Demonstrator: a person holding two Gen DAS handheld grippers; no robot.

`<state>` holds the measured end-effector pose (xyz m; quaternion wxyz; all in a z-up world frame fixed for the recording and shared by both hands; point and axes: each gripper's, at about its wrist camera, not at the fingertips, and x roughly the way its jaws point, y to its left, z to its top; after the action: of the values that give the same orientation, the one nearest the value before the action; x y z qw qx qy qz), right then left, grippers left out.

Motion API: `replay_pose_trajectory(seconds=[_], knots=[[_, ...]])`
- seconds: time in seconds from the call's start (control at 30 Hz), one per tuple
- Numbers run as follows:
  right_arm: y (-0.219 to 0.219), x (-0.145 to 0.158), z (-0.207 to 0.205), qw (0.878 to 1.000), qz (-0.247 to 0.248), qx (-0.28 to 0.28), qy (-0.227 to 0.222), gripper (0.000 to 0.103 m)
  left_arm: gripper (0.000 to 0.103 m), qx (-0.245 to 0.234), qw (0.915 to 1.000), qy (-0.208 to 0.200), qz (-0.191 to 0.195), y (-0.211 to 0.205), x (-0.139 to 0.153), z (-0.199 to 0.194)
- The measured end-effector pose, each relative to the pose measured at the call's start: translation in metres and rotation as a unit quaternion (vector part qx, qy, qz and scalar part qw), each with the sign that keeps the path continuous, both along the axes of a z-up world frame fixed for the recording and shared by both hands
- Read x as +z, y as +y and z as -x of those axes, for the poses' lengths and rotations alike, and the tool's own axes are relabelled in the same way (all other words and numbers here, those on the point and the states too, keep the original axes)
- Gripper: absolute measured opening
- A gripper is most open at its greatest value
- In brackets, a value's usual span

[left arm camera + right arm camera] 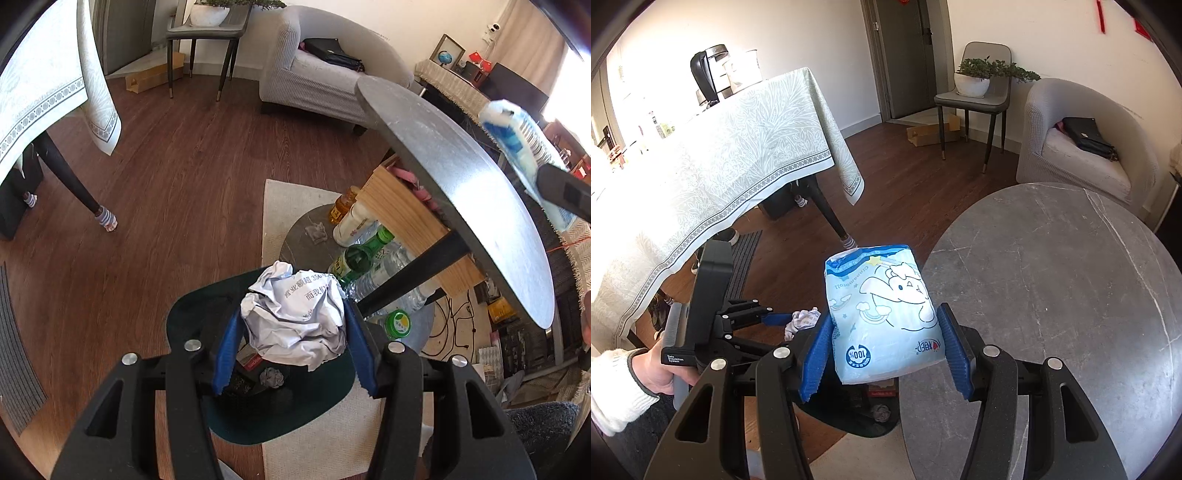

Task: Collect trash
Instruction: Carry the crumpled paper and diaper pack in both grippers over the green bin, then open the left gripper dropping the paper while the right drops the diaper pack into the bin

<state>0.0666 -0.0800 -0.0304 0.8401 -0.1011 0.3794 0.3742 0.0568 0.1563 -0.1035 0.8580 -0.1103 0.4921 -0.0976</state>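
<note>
From the left wrist camera, the left gripper [293, 334] is clenched on a crumpled ball of printed paper [295, 314], its blue pads [226, 350] pressed against both sides. The ball hangs directly over a dark green trash bin [325, 391], where a small grey wad [271, 377] and a red-labelled packet [251, 360] already lie. Just beyond the bin, under the round grey tabletop [461, 192], bottles crowd a low dark shelf — a green glass bottle [364, 254], clear plastic bottles [391, 280], and an amber one [343, 205]. The table's black leg [413, 275] slants across them, close to the gripper's right finger. At the upper right edge the blue tissue pack [517, 142] shows, held by the other tool.

From the right wrist camera, the right gripper [884, 352] grasps the light blue cartoon-printed tissue pack [882, 314] between its blue pads [818, 354], held above the edge of the round grey marble-patterned table [1052, 295] and over the bin's rim [849, 424] (mostly hidden behind the pack). To the left, the left gripper [792, 317] holds the paper ball [801, 320]. A cloth-covered dining table [720, 155], a chair with a potted plant [975, 79], and a grey armchair [1082, 136] stand beyond.
</note>
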Motion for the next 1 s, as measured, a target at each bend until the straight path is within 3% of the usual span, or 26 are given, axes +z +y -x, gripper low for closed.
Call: replay_pose_trajectory(seconds=[0.5, 0.73, 1.0], knots=[[0.046, -0.01, 0.002, 0.999, 0.011, 0.032, 0.01, 0.057, 0.056, -0.005, 0.9982, 0.059, -0.011, 0.012, -0.045, 0.013], [0.061, -0.017, 0.003, 0.999, 0.018, 0.042, 0.016, 0.057, 0.064, -0.011, 0.9963, 0.082, -0.022, 0.014, -0.063, 0.015], [0.079, -0.027, 0.002, 0.998, 0.028, 0.05, 0.023, 0.057, 0.061, -0.005, 0.9977, 0.066, -0.017, 0.028, -0.055, 0.024]])
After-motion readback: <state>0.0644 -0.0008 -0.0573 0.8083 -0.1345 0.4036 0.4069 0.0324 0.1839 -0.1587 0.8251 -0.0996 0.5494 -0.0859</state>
